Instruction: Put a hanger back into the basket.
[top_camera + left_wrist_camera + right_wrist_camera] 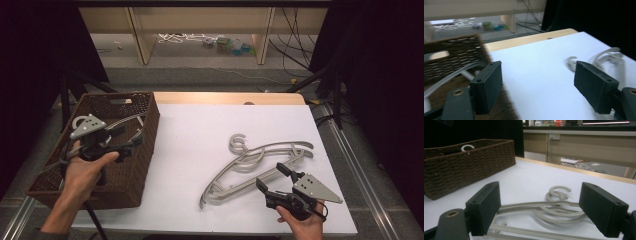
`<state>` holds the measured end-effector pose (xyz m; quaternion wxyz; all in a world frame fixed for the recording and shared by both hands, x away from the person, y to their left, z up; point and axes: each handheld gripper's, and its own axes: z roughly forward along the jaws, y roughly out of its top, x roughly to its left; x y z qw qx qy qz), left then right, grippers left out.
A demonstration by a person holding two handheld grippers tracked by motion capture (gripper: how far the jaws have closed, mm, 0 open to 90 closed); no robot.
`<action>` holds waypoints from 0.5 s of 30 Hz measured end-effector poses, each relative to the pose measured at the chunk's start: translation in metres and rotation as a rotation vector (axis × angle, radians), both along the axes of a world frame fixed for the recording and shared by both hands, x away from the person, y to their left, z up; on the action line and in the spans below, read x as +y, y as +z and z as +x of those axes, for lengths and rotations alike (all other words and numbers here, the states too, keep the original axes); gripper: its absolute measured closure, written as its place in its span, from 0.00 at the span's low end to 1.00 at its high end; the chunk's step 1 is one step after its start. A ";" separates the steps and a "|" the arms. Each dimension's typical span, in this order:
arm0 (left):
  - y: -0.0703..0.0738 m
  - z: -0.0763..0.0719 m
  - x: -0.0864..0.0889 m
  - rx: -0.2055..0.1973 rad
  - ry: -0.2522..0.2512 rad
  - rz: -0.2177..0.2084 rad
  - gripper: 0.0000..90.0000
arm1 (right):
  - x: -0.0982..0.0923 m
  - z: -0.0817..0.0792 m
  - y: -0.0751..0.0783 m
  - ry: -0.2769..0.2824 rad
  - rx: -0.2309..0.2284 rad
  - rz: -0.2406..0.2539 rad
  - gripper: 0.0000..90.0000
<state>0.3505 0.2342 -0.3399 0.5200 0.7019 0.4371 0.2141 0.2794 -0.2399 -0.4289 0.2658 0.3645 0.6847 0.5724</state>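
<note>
Grey plastic hangers (pixel 260 160) lie stacked on the white table (pixel 200 135), hooks pointing to the far side. My right gripper (pixel 272 177) is just in front of them, open, its jaws spread either side of the hangers (pixel 556 207) and touching nothing. A brown wicker basket (pixel 150 125) stands at the table's left edge with another grey hanger (pixel 125 120) inside it. My left gripper (pixel 127 137) hovers over the basket's right side, open and empty. In the left gripper view the basket (pixel 454 57) and its hanger (pixel 449 75) sit behind the left jaw, with the table hangers (pixel 609 57) blurred at right.
A strip of bare wooden tabletop (pixel 225 97) runs along the far edge. Beyond it stand wooden shelf legs (pixel 142 40), with cables and small toys (pixel 230 45) on the floor. Dark curtains flank both sides. A hanger hook (pixel 467 147) pokes above the basket (pixel 469 167).
</note>
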 end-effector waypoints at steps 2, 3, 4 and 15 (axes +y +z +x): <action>-0.003 -0.003 -0.012 -0.012 -0.020 -0.017 0.24 | -0.001 0.000 0.000 -0.006 0.004 -0.006 0.21; -0.005 -0.005 -0.017 -0.016 -0.027 -0.030 0.24 | -0.001 0.000 0.000 -0.006 0.004 -0.006 0.21; -0.007 -0.006 -0.022 -0.016 -0.038 -0.041 0.23 | -0.001 0.000 0.001 -0.006 0.012 -0.008 0.21; -0.033 -0.015 -0.065 -0.092 -0.150 -0.066 0.20 | -0.002 0.004 -0.001 0.003 -0.042 -0.008 0.20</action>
